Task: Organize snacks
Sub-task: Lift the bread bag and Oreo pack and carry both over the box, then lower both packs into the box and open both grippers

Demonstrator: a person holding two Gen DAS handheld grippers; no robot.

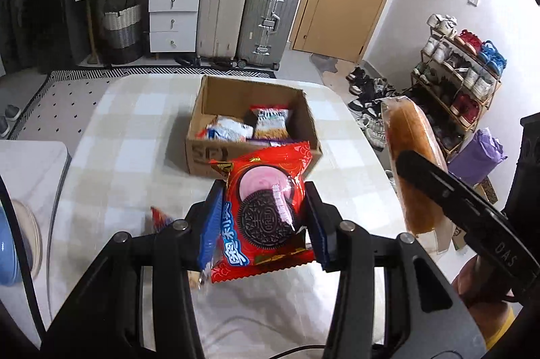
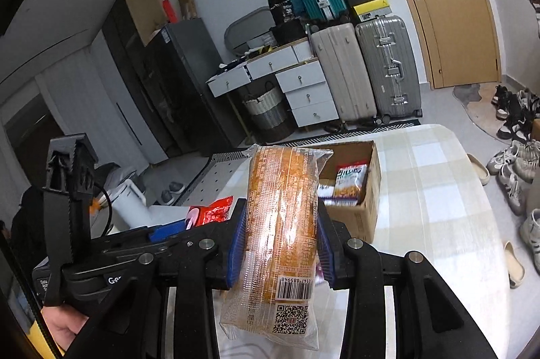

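Both loaded: left gripper (image 1: 265,217) clenched on Oreo pack (image 1: 266,210), box (image 1: 216,153) dead ahead, nearer; right gripper (image 2: 281,244) clamps upright bread (image 2: 281,224).

Wooden door (image 2: 445,4), suitcases (image 2: 364,68), white drawers (image 2: 303,89), shoe rack (image 1: 462,72), checked table (image 2: 432,176).

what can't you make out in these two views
- Box contents: in the left wrist view the red oreo pack covers the cardboard box's near side; in the right wrist view the bread pack hides its left half.
- Small red packet on the table: blurred, half behind the left fingers.
- Blue object: cut off by the left edge.
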